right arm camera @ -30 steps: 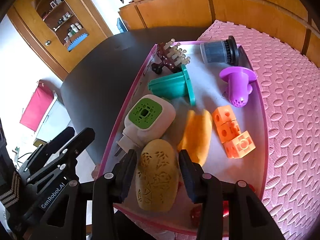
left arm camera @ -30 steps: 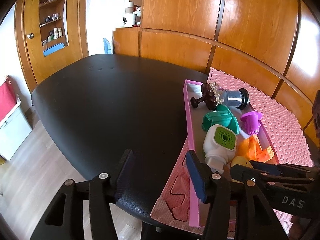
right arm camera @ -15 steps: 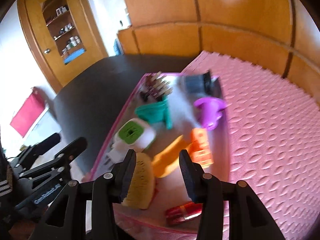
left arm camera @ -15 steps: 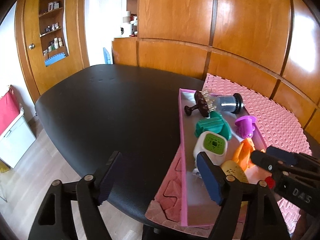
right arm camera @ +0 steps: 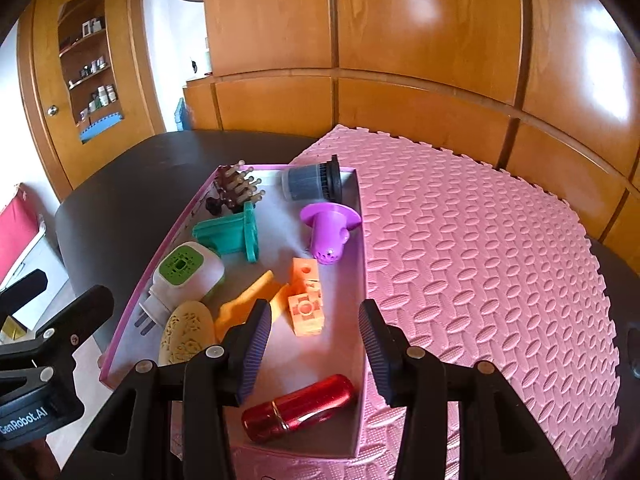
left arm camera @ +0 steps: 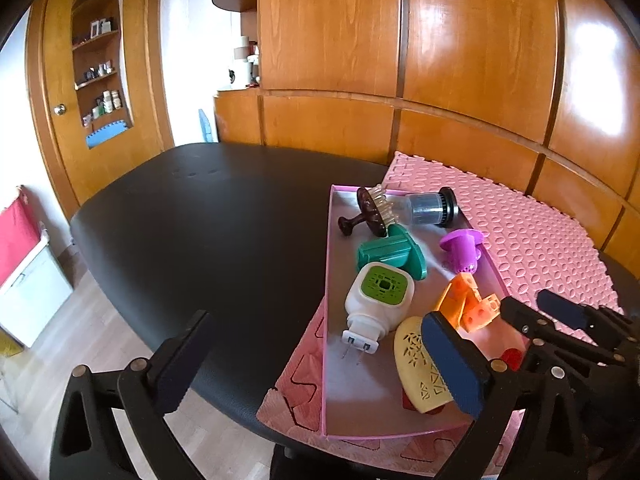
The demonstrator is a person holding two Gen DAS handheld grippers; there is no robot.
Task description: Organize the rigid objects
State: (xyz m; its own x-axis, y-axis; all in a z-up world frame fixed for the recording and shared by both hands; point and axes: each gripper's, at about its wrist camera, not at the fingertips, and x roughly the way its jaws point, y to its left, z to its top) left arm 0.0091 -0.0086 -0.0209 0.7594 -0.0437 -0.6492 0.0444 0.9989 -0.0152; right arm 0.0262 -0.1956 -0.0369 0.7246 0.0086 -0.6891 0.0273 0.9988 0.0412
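Only the right wrist view shows the red metallic tube (right arm camera: 299, 408) lying at the near end of the pink tray (right arm camera: 362, 280), under the right gripper (right arm camera: 316, 344), whose jaws stand apart, empty. The left gripper (left arm camera: 316, 364), marked "GenRobot.AI", is opening beside the tray, empty.

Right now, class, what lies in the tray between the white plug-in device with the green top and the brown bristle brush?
The teal plastic piece lies on its side between the white plug-in device and the brown brush, seen in both wrist views.
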